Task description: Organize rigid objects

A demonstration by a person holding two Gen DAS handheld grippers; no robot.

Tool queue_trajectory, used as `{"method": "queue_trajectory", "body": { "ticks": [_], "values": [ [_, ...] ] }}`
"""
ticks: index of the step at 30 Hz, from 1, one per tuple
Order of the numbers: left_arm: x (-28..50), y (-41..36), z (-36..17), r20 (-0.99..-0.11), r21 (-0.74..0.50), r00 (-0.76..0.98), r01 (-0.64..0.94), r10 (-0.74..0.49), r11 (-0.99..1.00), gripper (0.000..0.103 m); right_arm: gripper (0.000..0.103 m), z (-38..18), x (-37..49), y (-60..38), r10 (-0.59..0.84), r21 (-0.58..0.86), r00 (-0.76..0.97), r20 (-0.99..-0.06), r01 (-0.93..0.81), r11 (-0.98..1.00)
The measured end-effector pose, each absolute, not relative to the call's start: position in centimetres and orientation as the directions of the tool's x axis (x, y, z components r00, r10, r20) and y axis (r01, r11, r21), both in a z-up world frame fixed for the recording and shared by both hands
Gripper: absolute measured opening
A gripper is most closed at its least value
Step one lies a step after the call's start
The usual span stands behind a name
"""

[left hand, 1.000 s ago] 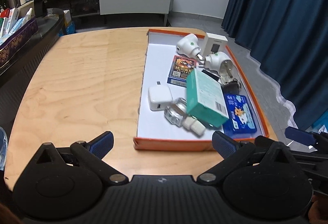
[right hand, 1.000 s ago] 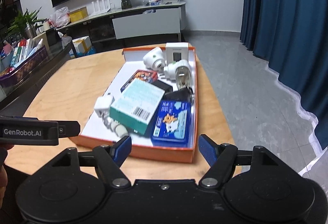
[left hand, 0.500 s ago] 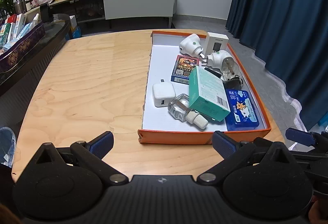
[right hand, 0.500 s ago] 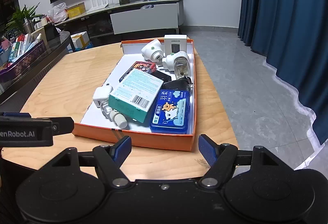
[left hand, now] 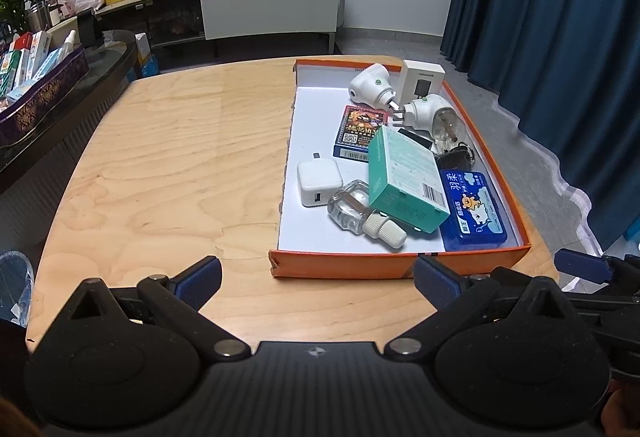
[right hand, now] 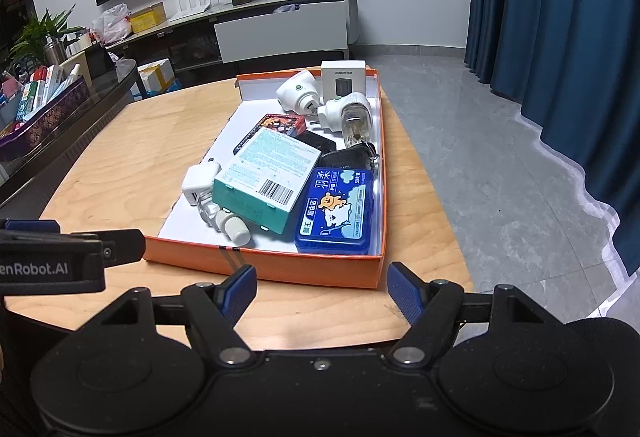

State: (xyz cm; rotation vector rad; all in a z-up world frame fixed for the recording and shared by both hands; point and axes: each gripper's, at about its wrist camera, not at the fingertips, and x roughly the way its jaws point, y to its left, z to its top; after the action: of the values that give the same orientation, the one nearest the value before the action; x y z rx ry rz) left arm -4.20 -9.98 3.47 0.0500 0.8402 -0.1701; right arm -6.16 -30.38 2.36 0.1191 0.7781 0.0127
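While both tools wait wide apart and hold nothing, the green box (right hand: 264, 179) lies in the orange tray (right hand: 260, 263) on the tabletop (left hand: 168, 157), at twelve o'clock from the right tool (right hand: 322, 291), which is nearer than the left tool (left hand: 318, 279).

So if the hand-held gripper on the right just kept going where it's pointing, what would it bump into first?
Probably the near wall of the orange tray, right ahead of the right hand-held gripper; just beyond lies the blue case. Depth is unclear.

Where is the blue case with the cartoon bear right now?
In both views, the blue case lies in the orange tray's near right corner, beside the teal box.
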Motion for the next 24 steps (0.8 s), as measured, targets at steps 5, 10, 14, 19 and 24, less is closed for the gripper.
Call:
{"method": "queue_trajectory", "body": {
  "ticks": [5, 10, 14, 19, 24],
  "values": [
    [-4.23, -9.93, 3.49, -0.744, -0.02, 0.656, 0.167, -0.126, 0.986, 0.103, 0.085, 2.34, -6.16, -30.32, 0.058, 0.112, 0.712, -0.699, 0.03, 0.993],
    [-4.3, -9.97, 3.44, -0.744, -0.018, 0.656, 0.17, -0.127, 0.985, 0.103, 0.085, 2.33, -6.18, -30.28, 0.057, 0.111, 0.713, -0.699, 0.029, 0.993],
    [-4.4, -10.03, 3.44, -0.743, -0.017, 0.658, 0.172, -0.128, 0.985, 0.103, 0.085, 2.32, -6.14, -30.25, 0.055, 0.109, 0.714, -0.698, 0.03, 0.994],
    [-4.54, -10.18, 3.44, -0.74, -0.008, 0.661, 0.18, -0.127, 0.984, 0.103, 0.085, 2.35, -6.15, -30.2, 0.055, 0.108, 0.713, -0.699, 0.028, 0.994],
    [-4.71, -10.38, 3.46, -0.738, -0.007, 0.662, 0.191, -0.135, 0.982, 0.103, 0.085, 2.35, -6.19, -30.17, 0.055, 0.108, 0.714, -0.698, 0.029, 0.994]
  ]
}}
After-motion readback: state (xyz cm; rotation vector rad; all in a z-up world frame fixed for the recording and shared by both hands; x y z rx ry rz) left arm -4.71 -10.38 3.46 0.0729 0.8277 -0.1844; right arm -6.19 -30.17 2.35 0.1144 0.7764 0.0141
